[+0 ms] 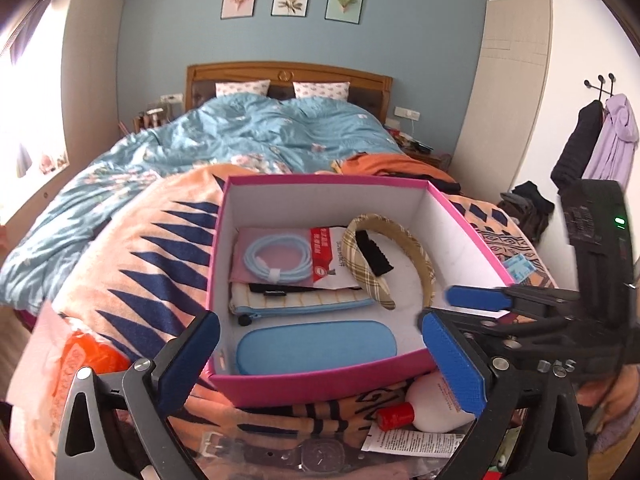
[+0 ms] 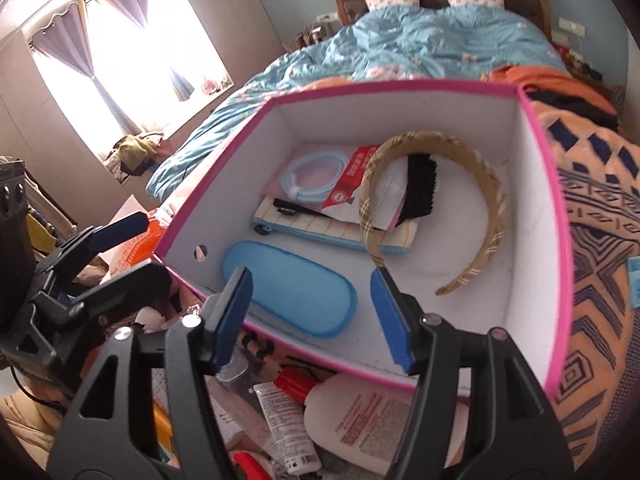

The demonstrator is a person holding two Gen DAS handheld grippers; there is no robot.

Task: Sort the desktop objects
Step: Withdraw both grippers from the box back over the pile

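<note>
Two grippers are hovering at the near edge of the pink box (image 1: 320,390), which is sitting on an orange patterned blanket (image 1: 132,248). Spread wide, the left gripper (image 1: 320,364) is gripping nothing; the right gripper (image 2: 312,316) is gaping partway, also empty. Lying inside the box are a blue case (image 2: 288,300) near the front wall, a plaid headband (image 2: 486,200) to the right, and a coiled blue cable (image 1: 278,258) at the far left. Resting just outside, a white bottle (image 2: 360,412) is touching the near wall.

Bare floor in pink box's (image 2: 558,216) right half, beyond plaid headband (image 2: 486,216); left half crowded.
</note>
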